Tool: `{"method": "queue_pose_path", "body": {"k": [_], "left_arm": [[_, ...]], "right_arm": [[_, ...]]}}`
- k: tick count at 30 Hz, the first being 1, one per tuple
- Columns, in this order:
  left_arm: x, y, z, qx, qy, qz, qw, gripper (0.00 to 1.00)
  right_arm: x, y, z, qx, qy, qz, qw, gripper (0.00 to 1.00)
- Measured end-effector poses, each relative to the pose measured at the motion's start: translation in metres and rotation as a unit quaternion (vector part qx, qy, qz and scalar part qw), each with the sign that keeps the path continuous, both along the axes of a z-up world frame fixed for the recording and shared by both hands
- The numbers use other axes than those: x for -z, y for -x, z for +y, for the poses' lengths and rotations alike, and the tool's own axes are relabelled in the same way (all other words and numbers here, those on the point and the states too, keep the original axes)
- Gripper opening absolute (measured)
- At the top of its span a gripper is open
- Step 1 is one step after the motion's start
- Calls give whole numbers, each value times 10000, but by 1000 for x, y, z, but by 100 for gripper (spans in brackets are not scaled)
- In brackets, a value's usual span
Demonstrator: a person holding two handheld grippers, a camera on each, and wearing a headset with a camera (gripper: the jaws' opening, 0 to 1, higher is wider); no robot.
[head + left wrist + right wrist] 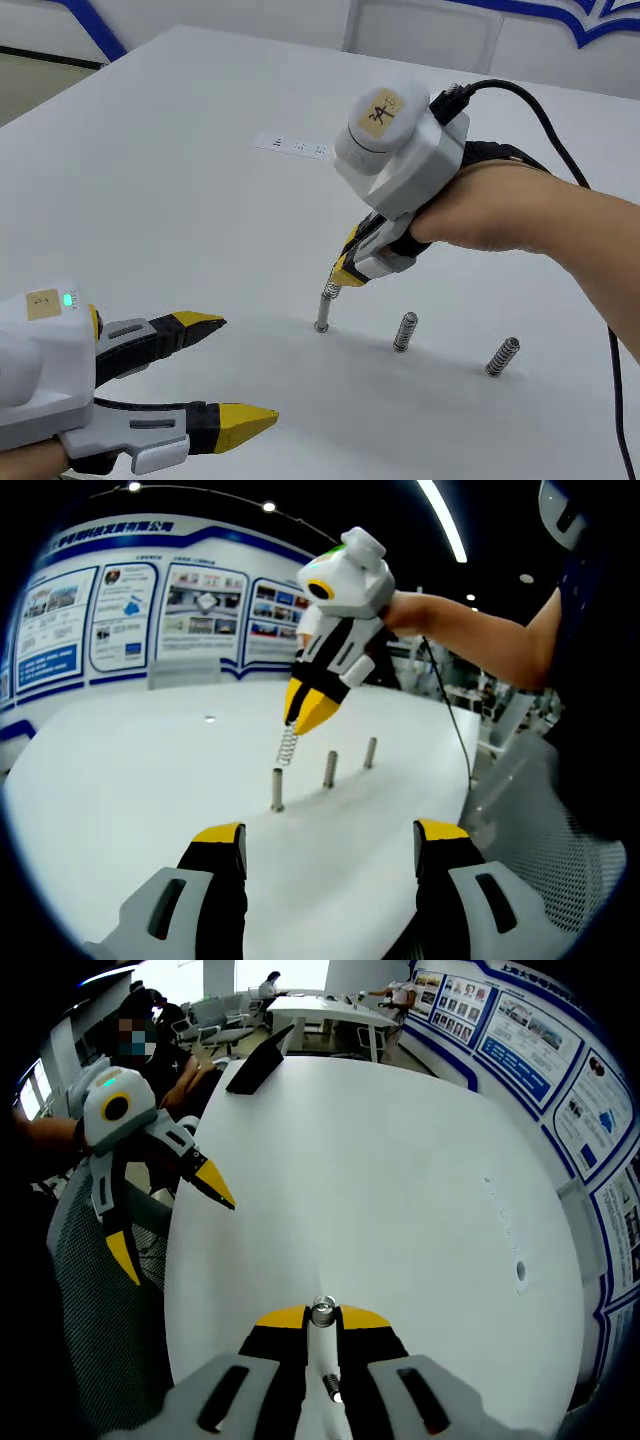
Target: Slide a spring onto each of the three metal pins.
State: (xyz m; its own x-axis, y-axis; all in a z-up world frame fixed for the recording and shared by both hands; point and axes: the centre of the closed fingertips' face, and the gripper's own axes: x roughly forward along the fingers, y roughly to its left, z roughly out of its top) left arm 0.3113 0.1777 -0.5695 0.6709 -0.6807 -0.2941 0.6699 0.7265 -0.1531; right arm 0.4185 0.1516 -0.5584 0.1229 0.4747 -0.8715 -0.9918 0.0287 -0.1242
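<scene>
Three metal pins stand in a row on the white table point(180, 200). The middle pin point(405, 332) and the right pin point(503, 356) each wear a spring. The left pin point(322, 316) is bare. My right gripper point(345, 275) is shut on a spring point(330, 291), held tilted with its lower end at the top of the bare pin point(277, 790). The held spring point(287, 745) hangs from the right gripper point(308, 712). Between my right gripper's point(322, 1318) tips I see the spring's end point(322, 1311). My left gripper point(237, 368) stands open and empty, left of the pins.
A small printed label point(292, 146) lies flat on the table beyond the pins. A black cable point(540, 110) runs from the right gripper over the person's arm. Across the table lies a dark flat object point(258, 1060), and a mesh chair point(90, 1250) stands at the table's edge.
</scene>
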Motion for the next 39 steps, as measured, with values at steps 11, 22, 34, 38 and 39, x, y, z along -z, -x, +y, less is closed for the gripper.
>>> {"method": "queue_pose_path", "body": {"k": [11, 22, 34, 38, 39], "left_arm": [[0, -1, 2, -29, 31, 4, 10000, 69], [1, -1, 2, -26, 31, 23, 10000, 69], [2, 0, 2, -22, 18, 36, 10000, 69], [2, 0, 1, -15, 9, 42, 10000, 69], [3, 0, 1, -11, 5, 48, 10000, 69]], "right_arm": [[12, -4, 4, 1, 166, 51, 9998, 11], [21, -6, 5, 22, 226, 186, 9996, 11], [41, -7, 6, 128, 398, 453, 9981, 11], [47, -5, 5, 172, 415, 530, 9976, 11], [49, -5, 4, 187, 421, 540, 9975, 11]]}}
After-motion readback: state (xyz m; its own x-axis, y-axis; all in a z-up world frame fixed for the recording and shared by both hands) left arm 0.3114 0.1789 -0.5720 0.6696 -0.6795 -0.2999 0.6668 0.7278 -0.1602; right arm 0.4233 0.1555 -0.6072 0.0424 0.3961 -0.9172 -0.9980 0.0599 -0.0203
